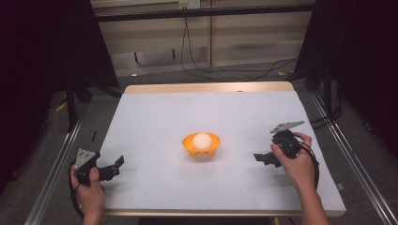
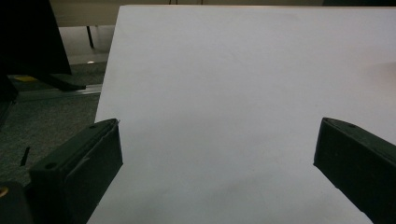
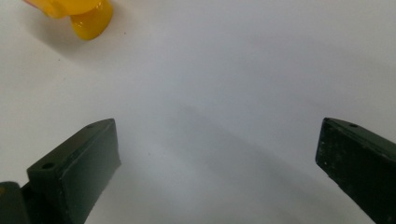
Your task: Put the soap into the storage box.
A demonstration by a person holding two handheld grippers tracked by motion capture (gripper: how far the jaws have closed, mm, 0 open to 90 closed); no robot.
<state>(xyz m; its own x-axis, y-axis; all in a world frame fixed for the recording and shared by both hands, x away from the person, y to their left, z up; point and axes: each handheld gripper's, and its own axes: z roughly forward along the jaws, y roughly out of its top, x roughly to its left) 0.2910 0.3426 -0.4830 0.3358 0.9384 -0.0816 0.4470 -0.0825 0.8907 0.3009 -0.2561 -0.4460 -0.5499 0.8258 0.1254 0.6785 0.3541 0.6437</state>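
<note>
An orange bowl [image 1: 201, 146] sat near the middle of the white-covered bench [image 1: 155, 117] with a white ball [image 1: 202, 140] resting inside it — well apart from both grippers. The right gripper [image 1: 261, 158] lay low to the bowl's right, pointing toward it, its fingers [image 3: 74, 172] spread wide with nothing but bare bench between them. The left gripper [image 1: 115, 167] sat at the near left edge of the bench — its fingers [image 2: 79, 168] likewise wide apart and holding nothing.

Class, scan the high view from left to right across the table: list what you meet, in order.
Left gripper → orange bowl holding a white ball → right gripper.
</note>
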